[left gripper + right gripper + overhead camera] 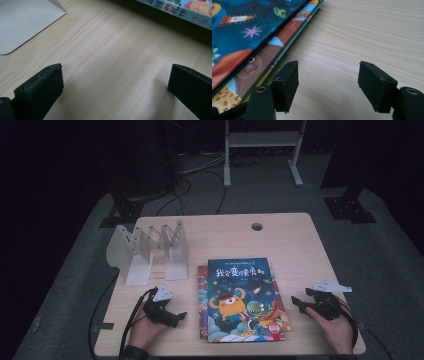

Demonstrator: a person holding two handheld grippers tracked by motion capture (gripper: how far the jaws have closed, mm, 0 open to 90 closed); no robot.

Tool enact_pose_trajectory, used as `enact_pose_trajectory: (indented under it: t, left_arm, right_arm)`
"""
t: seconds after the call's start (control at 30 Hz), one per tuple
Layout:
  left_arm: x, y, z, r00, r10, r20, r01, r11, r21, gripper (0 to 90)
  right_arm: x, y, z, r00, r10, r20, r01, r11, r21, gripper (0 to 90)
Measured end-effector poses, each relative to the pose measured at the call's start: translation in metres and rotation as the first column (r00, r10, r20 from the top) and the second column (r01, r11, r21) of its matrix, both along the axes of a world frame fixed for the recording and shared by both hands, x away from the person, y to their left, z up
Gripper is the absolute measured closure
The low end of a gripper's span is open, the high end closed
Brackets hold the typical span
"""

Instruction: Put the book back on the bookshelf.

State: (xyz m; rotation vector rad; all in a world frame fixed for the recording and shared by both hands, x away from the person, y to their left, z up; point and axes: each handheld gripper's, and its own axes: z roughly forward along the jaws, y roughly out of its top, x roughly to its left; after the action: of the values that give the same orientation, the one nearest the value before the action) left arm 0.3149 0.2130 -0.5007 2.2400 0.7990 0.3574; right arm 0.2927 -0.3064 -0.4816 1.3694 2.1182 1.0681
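A stack of picture books (243, 300) lies flat at the front middle of the wooden table (280, 235); the top one has a dark blue cover with an orange monster. My left gripper (175, 316) rests on the table just left of the stack, jaws wide apart over bare wood (115, 75), a book's spine (175, 10) at the upper right. My right gripper (296, 303) sits just right of the stack, also open, with the books' edges (262, 50) beside its left jaw. Neither holds anything.
A white expandable metal book rack (150, 251) stands at the back left of the table; its base plate (22, 22) lies ahead of the left gripper. A cable hole (257, 226) is near the far edge. Stands and cables are on the floor beyond.
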Motion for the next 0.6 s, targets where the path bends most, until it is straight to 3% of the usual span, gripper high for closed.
enact_pose_trajectory:
  t: [0.13,0.6]
  left_arm:
    - [0.0,0.0,0.0,1.0,0.0,0.0,0.0,1.0,0.0,0.0]
    - [0.0,0.0,0.0,1.0,-0.001,-0.001,0.001,1.0,0.0,0.0]
  right_arm:
    - [0.003,0.003,0.008,1.0,0.006,-0.001,-0.006,1.0,0.015,32.6]
    - [0.024,0.023,0.025,0.9992,0.039,0.01,-0.038,0.999,-0.014,33.5]
